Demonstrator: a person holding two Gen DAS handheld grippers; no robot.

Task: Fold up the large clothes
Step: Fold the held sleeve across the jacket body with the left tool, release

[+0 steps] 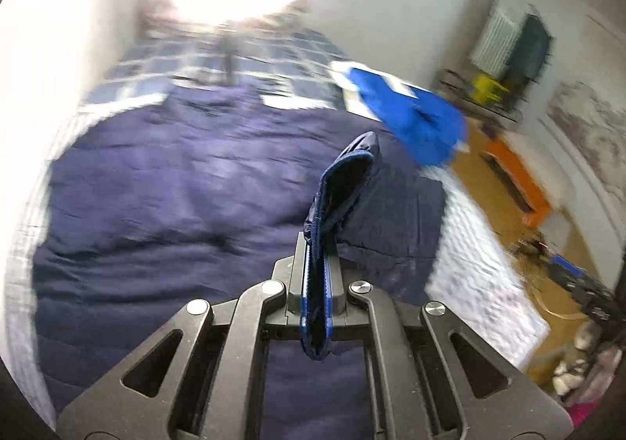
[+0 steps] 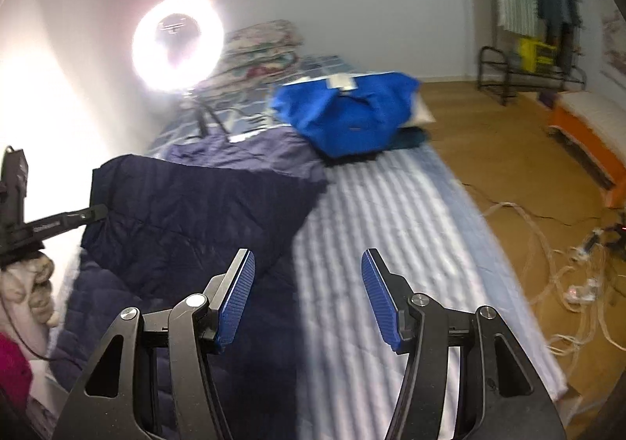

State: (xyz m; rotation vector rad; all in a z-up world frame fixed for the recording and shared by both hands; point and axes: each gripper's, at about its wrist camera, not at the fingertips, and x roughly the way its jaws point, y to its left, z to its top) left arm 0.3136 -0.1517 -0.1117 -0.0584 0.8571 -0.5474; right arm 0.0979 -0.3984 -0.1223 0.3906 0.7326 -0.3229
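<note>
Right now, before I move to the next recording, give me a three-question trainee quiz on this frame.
1. True or false: the left gripper is shut on an edge of the navy quilted jacket.
2. Which garment lies farther up the bed? A) blue garment B) red towel C) white shirt
3. Fill in: the right gripper is ____ and holds nothing.

Key: 1 true; 2 A; 3 open.
</note>
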